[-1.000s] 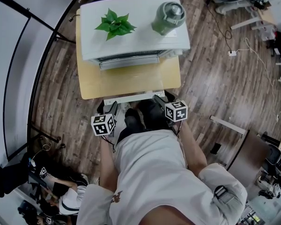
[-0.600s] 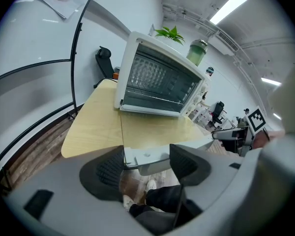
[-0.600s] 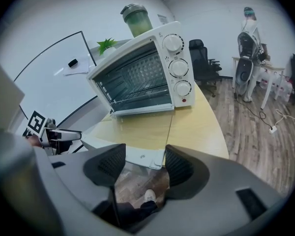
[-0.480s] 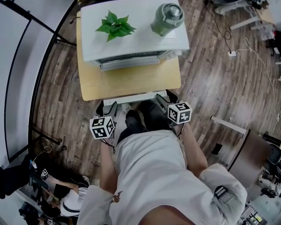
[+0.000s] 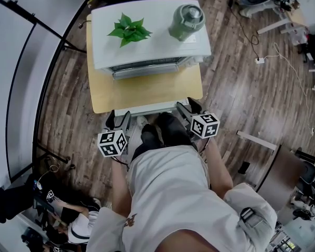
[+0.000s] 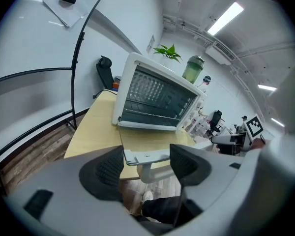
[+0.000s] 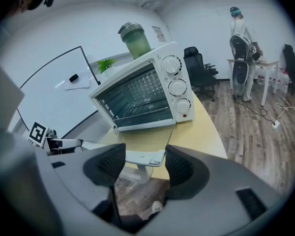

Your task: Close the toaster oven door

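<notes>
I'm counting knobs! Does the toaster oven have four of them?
No, the toaster oven has three round knobs, stacked one above another beside its glass door.

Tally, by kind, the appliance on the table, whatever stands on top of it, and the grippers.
toaster oven: 1
plant: 1
green jar: 1
grippers: 2 (left gripper, right gripper, both with jaws apart)
Total: 5
</notes>
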Motion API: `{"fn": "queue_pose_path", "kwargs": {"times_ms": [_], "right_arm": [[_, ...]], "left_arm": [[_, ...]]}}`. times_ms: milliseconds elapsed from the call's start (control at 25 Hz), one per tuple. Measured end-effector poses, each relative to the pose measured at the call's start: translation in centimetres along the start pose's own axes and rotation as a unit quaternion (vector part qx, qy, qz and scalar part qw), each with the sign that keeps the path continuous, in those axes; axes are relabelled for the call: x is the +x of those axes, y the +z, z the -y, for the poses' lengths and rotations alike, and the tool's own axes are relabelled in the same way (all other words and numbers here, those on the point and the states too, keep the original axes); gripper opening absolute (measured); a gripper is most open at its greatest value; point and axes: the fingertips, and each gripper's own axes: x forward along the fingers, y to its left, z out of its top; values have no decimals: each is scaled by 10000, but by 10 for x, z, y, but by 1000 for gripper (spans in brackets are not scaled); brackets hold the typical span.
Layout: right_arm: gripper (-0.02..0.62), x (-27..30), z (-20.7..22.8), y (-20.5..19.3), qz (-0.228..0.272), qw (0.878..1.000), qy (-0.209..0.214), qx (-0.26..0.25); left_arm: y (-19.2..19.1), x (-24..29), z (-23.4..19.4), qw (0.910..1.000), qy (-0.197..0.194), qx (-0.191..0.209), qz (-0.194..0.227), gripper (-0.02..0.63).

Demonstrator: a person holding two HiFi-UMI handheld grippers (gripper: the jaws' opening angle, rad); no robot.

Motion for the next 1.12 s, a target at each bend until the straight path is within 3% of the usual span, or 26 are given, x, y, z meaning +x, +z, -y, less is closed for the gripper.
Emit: {"fn": "queue_pose_path", "kwargs": {"times_ms": [240, 600, 840, 1000, 1120], "right_arm": [[258, -4, -4, 15, 233, 9996, 54, 148], [259, -7, -7, 38, 527, 9980, 98, 331], [259, -8, -7, 46, 626, 9973, 89, 383], [259, -8, -7, 52, 713, 9965, 86, 430], [259, -9, -8, 58, 792, 9957, 97, 471]], "left_arm": [[18, -5, 3, 9996, 47, 172, 233, 295], [43, -23, 13, 9953, 124, 750, 597, 265], [50, -37, 39, 9864, -122, 1467, 724, 238], [43, -31, 59, 9771, -348, 2025, 562, 224], [38, -25, 67, 9728, -463, 2228, 438, 210]]}}
